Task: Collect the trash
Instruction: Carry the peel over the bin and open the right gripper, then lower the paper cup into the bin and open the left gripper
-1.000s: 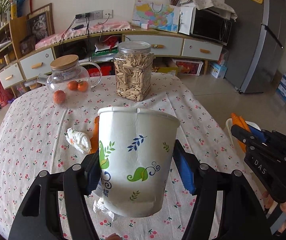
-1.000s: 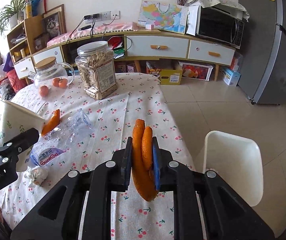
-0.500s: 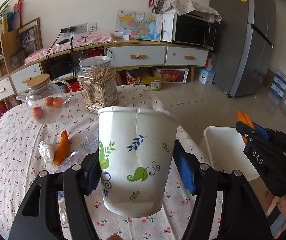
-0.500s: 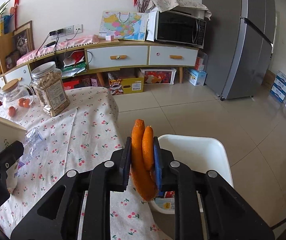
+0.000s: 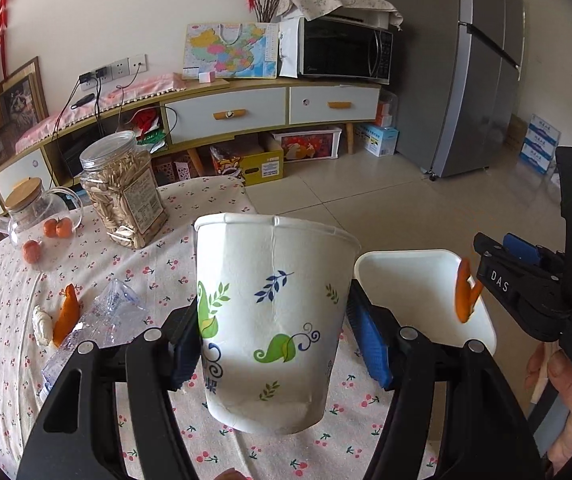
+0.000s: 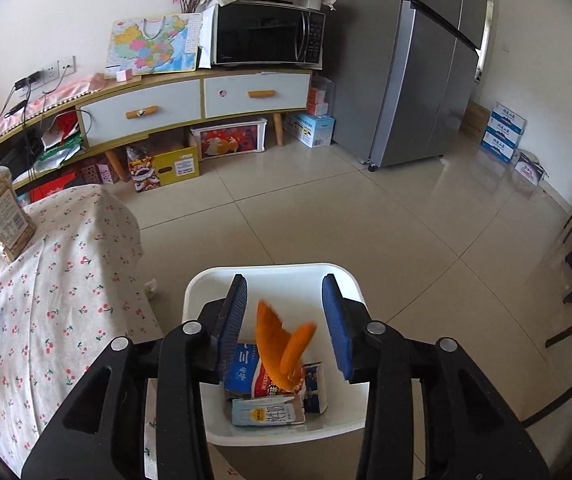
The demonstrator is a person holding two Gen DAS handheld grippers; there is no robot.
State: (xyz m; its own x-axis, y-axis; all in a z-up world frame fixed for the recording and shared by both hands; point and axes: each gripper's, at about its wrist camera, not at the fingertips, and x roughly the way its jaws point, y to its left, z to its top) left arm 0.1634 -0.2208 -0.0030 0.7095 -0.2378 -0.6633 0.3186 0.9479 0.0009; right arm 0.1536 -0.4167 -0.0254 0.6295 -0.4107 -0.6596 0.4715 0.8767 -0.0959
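orange peel (image 6: 282,348) in mid-air between the opening jaws of the right gripper (image 6: 284,324), touching neither pad, directly above the white bin (image 6: 270,276) holding cartons. left gripper (image 5: 274,332) clamped on an upright paper cup (image 5: 274,300) above the floral tablecloth (image 5: 158,264).

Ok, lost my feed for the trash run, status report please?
Right gripper opening, orange peel loose between fingers, over white bin. Left gripper clamped on paper cup. Nothing in the way.
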